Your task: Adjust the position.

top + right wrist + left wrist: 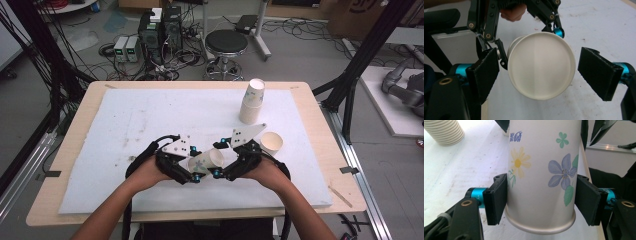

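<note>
Nearest the person, both hands meet over the near middle of the table (75,150), each holding a gripper. The left gripper (192,175) has its jaws pressed against the two sides of a flowered paper cup (207,161), gripping it close to the rolled rim; in the left gripper view that rim sits low between the black pads and the cup (541,170) runs away from the camera. The cup lies on its side in the air above the white foam sheet (125,120), its long axis running left to right, the rim toward the left and the flat base toward the right. The right gripper (220,172) faces that base: in the right gripper view the round white bottom (541,65) sits between the ribbed pads, the jaws spread wide with a clear gap on the right side and the left pad just beside the cup wall; whether it touches I cannot tell.

Just right and farther, a single paper cup (271,143) stands mouth up on the foam. Farther still, a leaning stack of cups (252,102) stands near the far right part of the sheet. The foam's left half is bare, faintly stained. Beyond the table's far edge stands a round black stool (226,47).
</note>
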A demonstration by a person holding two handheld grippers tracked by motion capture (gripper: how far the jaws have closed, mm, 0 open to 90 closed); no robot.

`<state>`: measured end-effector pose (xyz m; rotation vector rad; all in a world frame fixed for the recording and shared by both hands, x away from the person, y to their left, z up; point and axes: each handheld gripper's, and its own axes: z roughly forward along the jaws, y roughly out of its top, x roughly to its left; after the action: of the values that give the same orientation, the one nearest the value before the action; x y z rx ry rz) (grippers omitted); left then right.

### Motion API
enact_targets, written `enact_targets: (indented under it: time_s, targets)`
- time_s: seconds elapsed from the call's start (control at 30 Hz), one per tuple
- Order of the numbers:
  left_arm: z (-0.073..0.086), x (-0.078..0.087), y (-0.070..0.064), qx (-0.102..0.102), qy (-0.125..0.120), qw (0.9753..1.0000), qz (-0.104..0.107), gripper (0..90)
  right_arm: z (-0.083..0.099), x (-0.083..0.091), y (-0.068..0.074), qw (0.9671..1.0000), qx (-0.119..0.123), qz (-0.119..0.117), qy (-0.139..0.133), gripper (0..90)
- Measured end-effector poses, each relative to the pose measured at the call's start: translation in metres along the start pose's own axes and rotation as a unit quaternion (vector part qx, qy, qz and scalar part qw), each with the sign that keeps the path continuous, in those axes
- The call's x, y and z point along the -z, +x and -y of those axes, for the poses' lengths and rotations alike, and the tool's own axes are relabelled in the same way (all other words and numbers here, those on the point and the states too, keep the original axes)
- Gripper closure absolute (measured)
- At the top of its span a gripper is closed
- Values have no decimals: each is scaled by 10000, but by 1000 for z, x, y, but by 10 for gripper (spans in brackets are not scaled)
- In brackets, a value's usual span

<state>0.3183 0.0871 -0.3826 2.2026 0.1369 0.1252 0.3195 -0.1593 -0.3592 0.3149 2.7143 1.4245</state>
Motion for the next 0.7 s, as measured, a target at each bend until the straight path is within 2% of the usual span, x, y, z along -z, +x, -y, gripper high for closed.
enact_targets:
  time_s: [0.07,0.27,0.53,0.7]
  targets:
    - [-1,1,0,-3,41,10000,-4,313,0,0,-1,10000,63,22,62,177]
    - [-7,2,1,-185,331,9993,65,312,-2,-1,-1,9995,160,-57,269,177]
    - [-8,-1,1,-231,550,9981,156,311,-4,-7,-1,9979,301,-155,543,183]
    - [-8,-4,0,-221,611,9976,235,311,-8,-12,1,9953,496,-256,793,248]
